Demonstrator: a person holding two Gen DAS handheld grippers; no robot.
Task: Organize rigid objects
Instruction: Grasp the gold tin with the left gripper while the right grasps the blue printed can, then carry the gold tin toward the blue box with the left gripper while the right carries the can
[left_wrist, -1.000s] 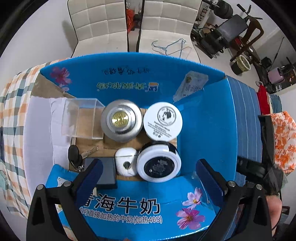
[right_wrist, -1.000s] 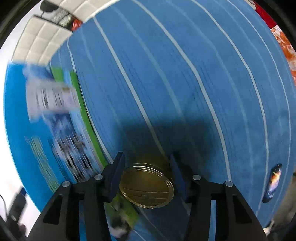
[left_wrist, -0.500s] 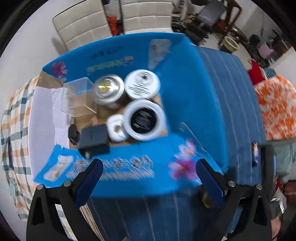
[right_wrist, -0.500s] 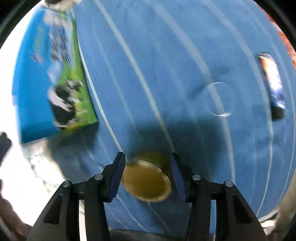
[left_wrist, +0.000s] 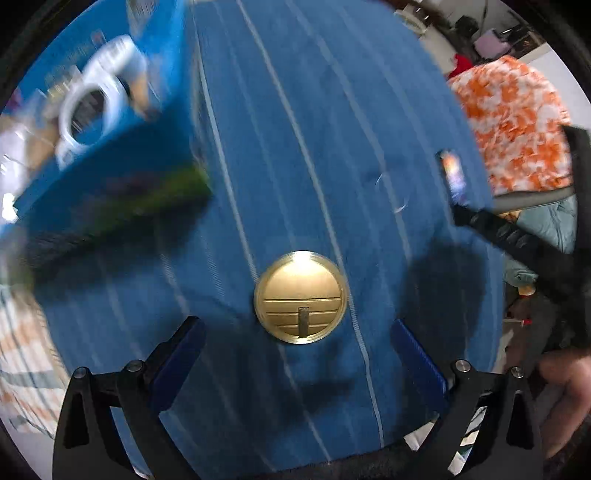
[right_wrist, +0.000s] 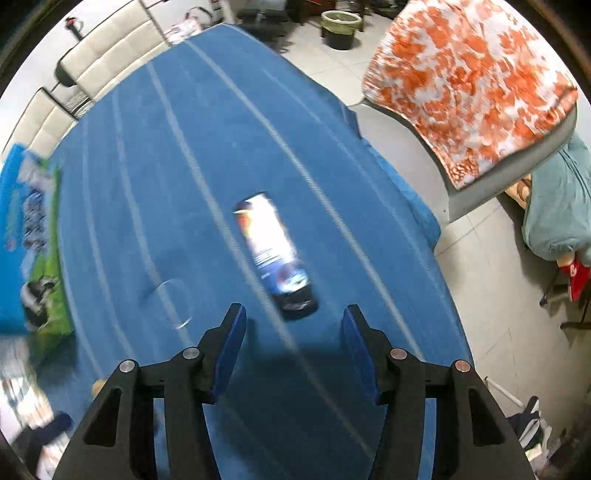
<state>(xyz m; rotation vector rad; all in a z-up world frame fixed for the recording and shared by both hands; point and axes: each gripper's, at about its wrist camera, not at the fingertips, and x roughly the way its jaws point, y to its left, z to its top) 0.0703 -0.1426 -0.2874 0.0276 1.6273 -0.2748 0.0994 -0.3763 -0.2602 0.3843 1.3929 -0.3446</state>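
Gold lid (left_wrist: 301, 296) flat on cloth (left_wrist: 332, 129), both hand-held grippers open w/ nothing held

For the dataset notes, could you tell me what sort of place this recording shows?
Most likely a lived-in home room: a table under a blue striped cloth, white padded chairs at its far end, and an orange-patterned blanket on nearby furniture above a tiled floor.

left gripper (left_wrist: 295, 338): jaws wide, empty | right gripper (right_wrist: 293, 325): jaws wide, empty

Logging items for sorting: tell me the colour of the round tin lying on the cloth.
Gold, a brushed metallic finish: the round tin shows best in the left wrist view.
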